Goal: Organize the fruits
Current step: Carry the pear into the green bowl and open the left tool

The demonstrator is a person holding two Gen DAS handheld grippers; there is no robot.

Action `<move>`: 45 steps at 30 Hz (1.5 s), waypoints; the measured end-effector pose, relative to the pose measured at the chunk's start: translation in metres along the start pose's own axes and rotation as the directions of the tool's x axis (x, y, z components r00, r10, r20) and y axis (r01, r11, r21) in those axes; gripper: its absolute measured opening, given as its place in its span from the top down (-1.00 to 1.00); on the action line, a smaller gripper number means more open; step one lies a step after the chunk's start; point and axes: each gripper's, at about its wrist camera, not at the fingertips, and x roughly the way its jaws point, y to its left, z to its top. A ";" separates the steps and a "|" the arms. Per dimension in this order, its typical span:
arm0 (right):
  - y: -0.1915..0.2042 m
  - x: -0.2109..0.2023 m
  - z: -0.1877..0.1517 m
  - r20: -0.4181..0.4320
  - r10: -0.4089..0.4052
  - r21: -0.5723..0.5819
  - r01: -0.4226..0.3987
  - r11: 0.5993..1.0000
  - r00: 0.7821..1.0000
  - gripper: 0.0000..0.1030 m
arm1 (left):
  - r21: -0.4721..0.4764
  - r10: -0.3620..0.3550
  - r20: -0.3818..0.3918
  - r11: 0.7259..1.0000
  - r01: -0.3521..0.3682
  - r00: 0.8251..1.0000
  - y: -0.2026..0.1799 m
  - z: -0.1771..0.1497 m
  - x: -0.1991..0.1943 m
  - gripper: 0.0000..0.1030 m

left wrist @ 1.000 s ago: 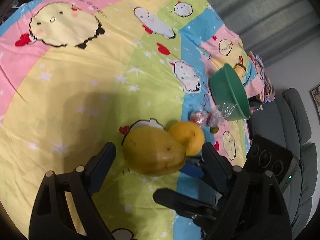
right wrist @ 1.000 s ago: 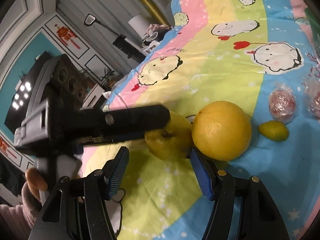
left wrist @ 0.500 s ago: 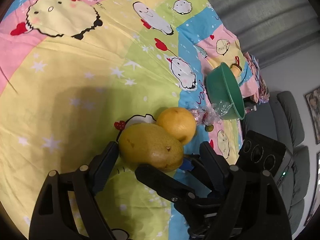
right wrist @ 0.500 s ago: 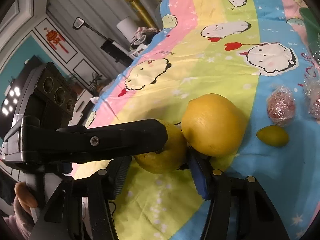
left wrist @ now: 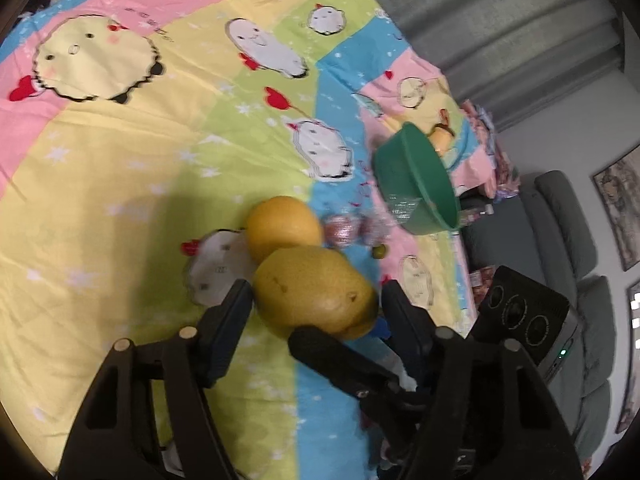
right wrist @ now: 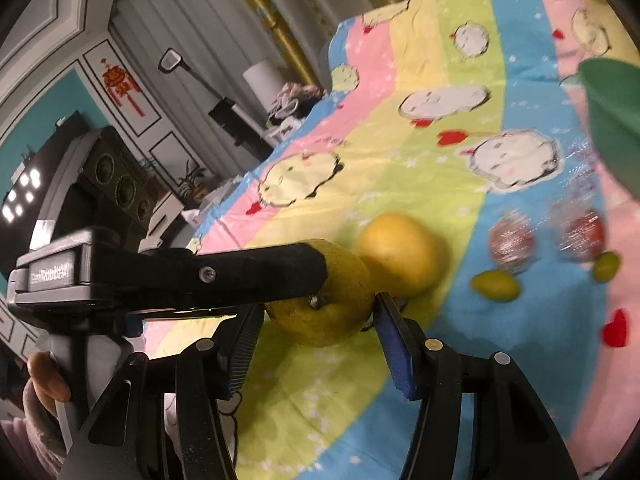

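Note:
A large yellow-green pomelo (left wrist: 316, 292) sits between the fingers of both grippers and looks lifted off the cloth. My left gripper (left wrist: 316, 308) is shut on it from the sides. My right gripper (right wrist: 316, 316) closes on the same pomelo (right wrist: 320, 316) from the other direction, its pads at the fruit's sides. A round orange (left wrist: 282, 226) lies on the cloth just behind, also in the right wrist view (right wrist: 400, 252). A green bowl (left wrist: 416, 188) stands tilted at the far right.
Two plastic-wrapped red fruits (right wrist: 512, 240) and two small green fruits (right wrist: 496, 284) lie on the blue stripe near the bowl (right wrist: 612, 112). The cartoon-print cloth (left wrist: 120, 160) covers the table. A grey sofa (left wrist: 560, 220) stands beyond the table's right edge.
Both grippers have closed in around the pomelo and it has risen off the cloth, away from the orange. The view has swung toward the bowl.

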 end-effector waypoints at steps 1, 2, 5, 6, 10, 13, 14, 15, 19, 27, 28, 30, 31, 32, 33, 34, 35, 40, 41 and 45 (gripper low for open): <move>-0.002 -0.007 0.002 0.011 -0.007 0.001 0.007 1.000 1.000 -0.13 | 0.003 -0.014 -0.001 1.000 0.014 1.000 -0.005 0.000 0.002 -0.28; -0.005 -0.012 0.003 0.018 -0.008 0.002 0.008 1.000 1.000 -0.13 | 0.012 -0.023 -0.004 1.000 0.023 1.000 -0.010 0.000 0.004 -0.28; -0.012 -0.030 0.005 0.037 -0.027 -0.001 0.027 1.000 0.999 -0.13 | 0.054 -0.036 -0.012 0.998 0.037 0.999 -0.030 0.000 0.014 -0.30; -0.014 -0.037 0.005 0.046 -0.037 -0.004 0.037 0.999 0.998 -0.13 | 0.069 -0.043 -0.017 0.997 0.044 0.999 -0.037 0.000 0.019 -0.30; -0.029 -0.062 0.007 0.081 -0.064 0.010 0.064 0.998 0.995 -0.13 | 0.103 -0.073 -0.040 0.992 0.077 0.997 -0.060 0.000 0.035 -0.30; -0.040 -0.080 0.009 0.111 -0.089 0.015 0.088 0.996 0.990 -0.13 | 0.137 -0.083 -0.063 0.986 0.091 0.995 -0.083 0.005 0.049 -0.30; -0.044 -0.086 0.010 0.123 -0.094 0.019 0.092 0.996 0.988 -0.13 | 0.152 -0.082 -0.066 0.984 0.091 0.995 -0.090 0.007 0.052 -0.30; -0.049 -0.091 0.011 0.136 -0.097 0.026 0.094 0.995 0.986 -0.13 | 0.177 -0.080 -0.066 0.980 0.090 0.995 -0.100 0.009 0.057 -0.30; -0.068 -0.116 0.022 0.200 -0.123 0.058 0.113 0.992 0.972 -0.13 | 0.235 -0.084 -0.068 0.967 0.098 0.994 -0.127 0.020 0.073 -0.30; -0.112 -0.145 0.051 0.254 -0.198 0.103 0.177 0.979 0.947 -0.13 | 0.327 -0.089 -0.095 0.938 0.115 0.992 -0.176 0.048 0.121 -0.30; -0.118 -0.147 0.054 0.259 -0.206 0.111 0.183 0.977 0.944 -0.13 | 0.330 -0.092 -0.101 0.936 0.120 0.991 -0.181 0.052 0.128 -0.30; -0.133 -0.151 0.062 0.269 -0.218 0.127 0.190 0.974 0.938 -0.13 | 0.341 -0.095 -0.110 0.932 0.127 0.989 -0.189 0.061 0.141 -0.30; -0.139 -0.152 0.065 0.271 -0.222 0.134 0.191 0.972 0.937 -0.13 | 0.351 -0.094 -0.118 0.927 0.130 0.989 -0.194 0.066 0.149 -0.30; -0.145 -0.153 0.068 0.272 -0.227 0.140 0.195 0.971 0.935 -0.13 | 0.359 -0.091 -0.123 0.924 0.130 0.988 -0.197 0.070 0.155 -0.30; -0.152 -0.153 0.072 0.270 -0.231 0.147 0.197 0.969 0.935 -0.13 | 0.363 -0.087 -0.132 0.923 0.130 0.987 -0.199 0.075 0.164 -0.30; -0.161 -0.153 0.075 0.267 -0.233 0.163 0.195 0.967 0.935 -0.13 | 0.361 -0.085 -0.137 0.924 0.130 0.987 -0.201 0.078 0.169 -0.31; -0.167 -0.152 0.077 0.264 -0.239 0.172 0.198 0.965 0.934 -0.13 | 0.357 -0.083 -0.147 0.925 0.131 0.986 -0.201 0.083 0.177 -0.30; -0.192 -0.142 0.083 0.224 -0.273 0.193 0.232 0.953 0.936 -0.13 | 0.309 -0.096 -0.192 0.939 0.153 0.977 -0.194 0.095 0.209 -0.31; -0.195 -0.141 0.083 0.215 -0.278 0.197 0.238 0.951 0.936 -0.13 | 0.298 -0.097 -0.200 0.942 0.155 0.975 -0.192 0.096 0.213 -0.31; -0.206 -0.131 0.085 0.169 -0.309 0.203 0.273 0.940 0.936 -0.13 | 0.276 -0.082 -0.228 0.950 0.145 0.970 -0.189 0.100 0.230 -0.31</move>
